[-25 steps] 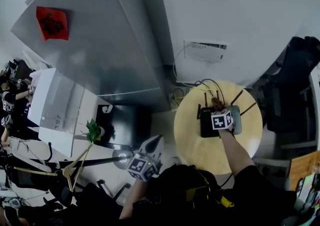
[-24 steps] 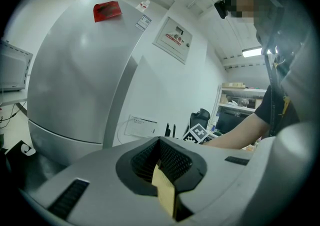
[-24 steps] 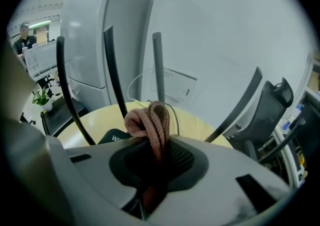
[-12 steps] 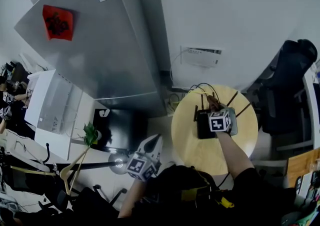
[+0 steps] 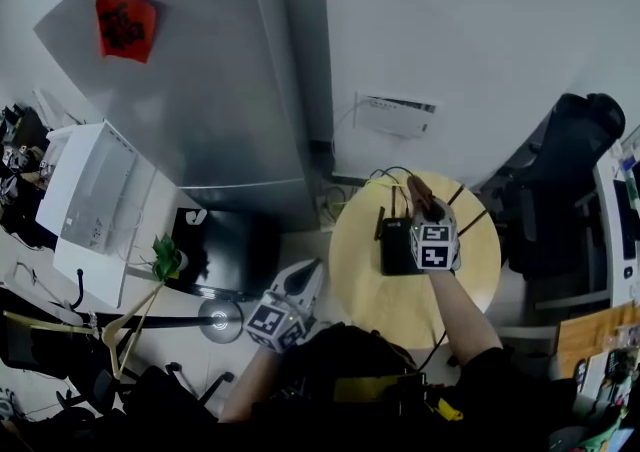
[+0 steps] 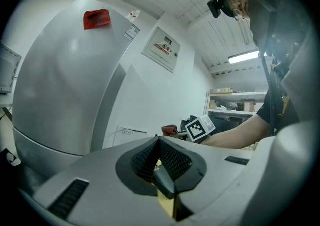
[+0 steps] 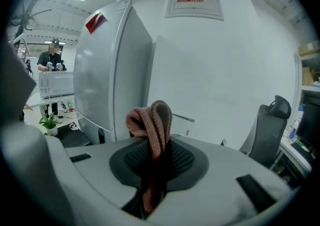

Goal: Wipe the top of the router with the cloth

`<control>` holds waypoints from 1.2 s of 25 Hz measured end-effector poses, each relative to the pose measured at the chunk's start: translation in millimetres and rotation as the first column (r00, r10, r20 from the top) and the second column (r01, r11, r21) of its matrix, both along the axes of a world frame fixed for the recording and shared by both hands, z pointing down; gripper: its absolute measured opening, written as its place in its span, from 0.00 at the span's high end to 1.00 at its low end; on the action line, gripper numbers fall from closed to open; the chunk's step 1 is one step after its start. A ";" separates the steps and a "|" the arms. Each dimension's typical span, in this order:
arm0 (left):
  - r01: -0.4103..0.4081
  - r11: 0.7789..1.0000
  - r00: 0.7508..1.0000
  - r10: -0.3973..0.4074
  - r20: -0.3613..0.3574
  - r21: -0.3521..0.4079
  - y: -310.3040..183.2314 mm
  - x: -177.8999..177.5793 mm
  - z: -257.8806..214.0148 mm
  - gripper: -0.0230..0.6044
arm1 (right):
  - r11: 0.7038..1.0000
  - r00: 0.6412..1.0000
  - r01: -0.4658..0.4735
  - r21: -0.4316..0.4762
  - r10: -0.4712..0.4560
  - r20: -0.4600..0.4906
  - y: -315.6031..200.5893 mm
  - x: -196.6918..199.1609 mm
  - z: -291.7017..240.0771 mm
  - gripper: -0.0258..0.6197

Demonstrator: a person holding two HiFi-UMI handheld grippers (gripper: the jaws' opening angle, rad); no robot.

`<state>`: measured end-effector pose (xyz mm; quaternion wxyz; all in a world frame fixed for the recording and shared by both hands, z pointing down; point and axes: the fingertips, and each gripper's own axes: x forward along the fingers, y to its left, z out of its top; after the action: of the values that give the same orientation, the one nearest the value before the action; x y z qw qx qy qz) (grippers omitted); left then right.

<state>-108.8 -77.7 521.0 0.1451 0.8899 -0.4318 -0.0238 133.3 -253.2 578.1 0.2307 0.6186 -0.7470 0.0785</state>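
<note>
The right gripper (image 7: 156, 157) has its jaws clamped on a pinkish-brown knitted cloth (image 7: 151, 120). The cloth runs down between the dark ribbed pads and loops up past the jaw tips. In the head view, right of centre, this gripper (image 5: 424, 215) hangs over a black flat router with thin antennas (image 5: 395, 250). The cloth (image 5: 420, 195) shows at the router's far edge, among the antennas; whether it touches the casing cannot be told. The router lies near the middle of a round pale wooden table (image 5: 370, 295), with dark cables trailing off its far rim.

The left gripper (image 6: 161, 155) has its jaws closed together with nothing between them. In the head view it (image 5: 300, 285) sits low in the frame, left of the table and well apart from the router, over the floor.

Farther out, a tall grey metal refrigerator (image 5: 230, 90) fills the upper left of the head view and bears a red square sticker (image 5: 127, 23). A white wall-mounted box (image 5: 397, 115) sits on the white wall above the table. A black office chair (image 5: 560, 170) stands at the right edge. A small green plant (image 5: 163, 260) stands at the lower left.
</note>
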 end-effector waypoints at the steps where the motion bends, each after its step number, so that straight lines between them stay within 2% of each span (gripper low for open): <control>1: -0.006 1.000 1.000 0.006 -0.003 -0.003 0.5 3.2 0.4 0.96 | 0.999 1.000 0.013 0.030 -0.013 0.005 2.7 0.7 -9.8 0.86; 4: -0.019 1.000 1.000 0.019 -0.009 -0.014 1.4 10.8 1.8 0.96 | 0.998 1.000 0.024 0.050 -0.024 -0.003 10.7 13.1 -19.7 0.86; 11: -0.020 1.000 1.000 0.020 -0.009 -0.016 0.5 19.1 1.2 0.96 | 0.994 0.999 -0.043 -0.097 0.042 -0.007 17.0 54.9 27.5 0.86; 15: 0.025 0.999 1.000 -0.025 -0.009 -0.045 -2.6 16.5 1.4 0.96 | 0.967 0.997 -0.077 -0.244 0.081 0.006 22.1 66.8 74.7 0.86; 19: 0.065 0.997 0.998 -0.063 0.030 -0.046 -2.1 10.3 8.3 0.96 | 0.927 0.994 -0.095 -0.363 0.105 0.009 21.9 74.9 116.5 0.86; 21: 0.087 0.995 0.996 -0.085 0.038 -0.057 -1.5 6.4 12.8 0.96 | 0.917 0.996 -0.088 -0.389 0.092 -0.009 16.1 72.3 128.2 0.86; 25: 0.122 0.988 0.992 -0.118 0.048 -0.094 -1.7 -0.1 21.5 0.96 | 0.927 0.998 -0.050 -0.373 0.034 -0.052 -2.9 55.3 135.3 0.86; 30: 0.123 0.983 0.991 -0.113 0.078 -0.134 2.0 -0.8 32.2 0.96 | 0.884 0.998 -0.043 -0.465 0.017 -0.059 -6.3 53.8 163.3 0.86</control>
<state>-109.6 -75.7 553.2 0.1896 0.8509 -0.4891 0.0290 187.1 -259.4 741.3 0.3911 0.5583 -0.6902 0.2426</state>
